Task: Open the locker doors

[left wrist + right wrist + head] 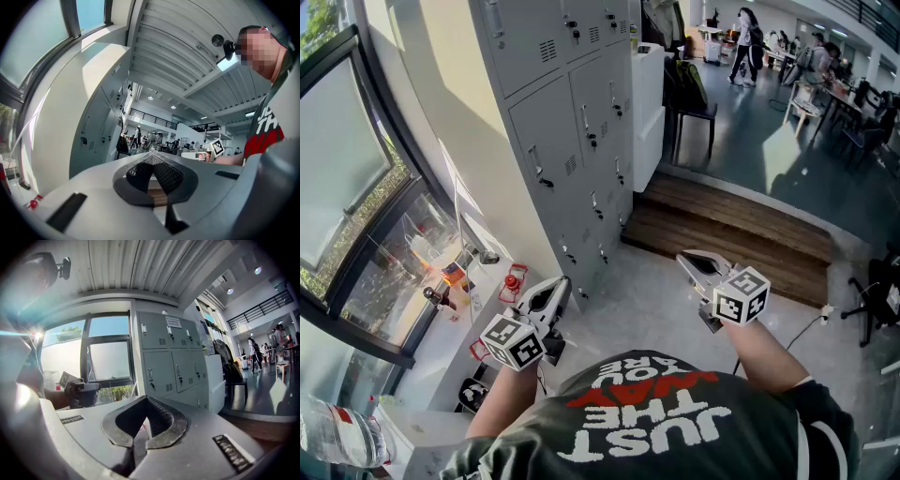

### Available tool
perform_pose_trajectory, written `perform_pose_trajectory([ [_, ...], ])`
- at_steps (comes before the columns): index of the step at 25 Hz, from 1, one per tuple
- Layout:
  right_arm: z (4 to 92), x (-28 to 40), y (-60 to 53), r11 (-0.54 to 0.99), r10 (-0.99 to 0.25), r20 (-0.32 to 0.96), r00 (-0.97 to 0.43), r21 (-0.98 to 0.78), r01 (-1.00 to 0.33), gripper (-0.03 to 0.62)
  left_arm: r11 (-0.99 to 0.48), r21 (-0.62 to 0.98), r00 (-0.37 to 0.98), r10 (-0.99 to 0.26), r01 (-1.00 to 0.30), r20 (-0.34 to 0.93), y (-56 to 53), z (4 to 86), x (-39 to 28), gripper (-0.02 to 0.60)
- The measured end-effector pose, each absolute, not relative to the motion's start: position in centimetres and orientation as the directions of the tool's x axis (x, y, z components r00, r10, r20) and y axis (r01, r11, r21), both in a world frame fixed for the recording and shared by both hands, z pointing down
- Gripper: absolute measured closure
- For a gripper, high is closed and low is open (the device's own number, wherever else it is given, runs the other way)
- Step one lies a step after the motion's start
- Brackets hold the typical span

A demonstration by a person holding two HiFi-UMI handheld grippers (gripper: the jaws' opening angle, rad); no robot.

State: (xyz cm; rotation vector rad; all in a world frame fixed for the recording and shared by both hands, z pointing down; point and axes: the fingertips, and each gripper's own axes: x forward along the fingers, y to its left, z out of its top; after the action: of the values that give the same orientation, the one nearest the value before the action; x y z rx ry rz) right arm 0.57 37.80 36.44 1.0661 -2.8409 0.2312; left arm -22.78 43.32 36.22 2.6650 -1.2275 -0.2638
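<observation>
- The lockers [567, 112] are standing at the far left, with every door looking shut; the opening step is not yet under way.
- The left tool [555, 287] and right tool [692, 260] are hovering near the person, well apart from the doors, both with their tips closed together on nothing.
- Next, by my judgement, one tool is needing to open, reach a door handle [540, 174] and pull.
</observation>
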Motion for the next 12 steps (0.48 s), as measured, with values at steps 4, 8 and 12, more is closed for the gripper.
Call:
perform_pose_trajectory([
  [4,36.4,0.2,37.5,0.743,-0.647,0.147,-0.749,-0.1,-0.662,0.56,-0.637,0.246,0.642,-0.763,-0.73,-0.071,42.9,36.4,-22.9,0.58],
  [8,36.5,0.4,37.2,0.739,-0.65,0.149,-0.745,-0.101,-0.666,0.56,-0.639,0.246,0.645,-0.761,-0.729,-0.066,42.6,36.7,-22.6,0.58],
  [12,36.7,1.2,36.8,0.729,-0.659,0.154,-0.737,-0.11,-0.675,0.56,-0.641,0.243,0.647,-0.76,-0.728,-0.064,42.3,36.8,-21.9,0.58],
])
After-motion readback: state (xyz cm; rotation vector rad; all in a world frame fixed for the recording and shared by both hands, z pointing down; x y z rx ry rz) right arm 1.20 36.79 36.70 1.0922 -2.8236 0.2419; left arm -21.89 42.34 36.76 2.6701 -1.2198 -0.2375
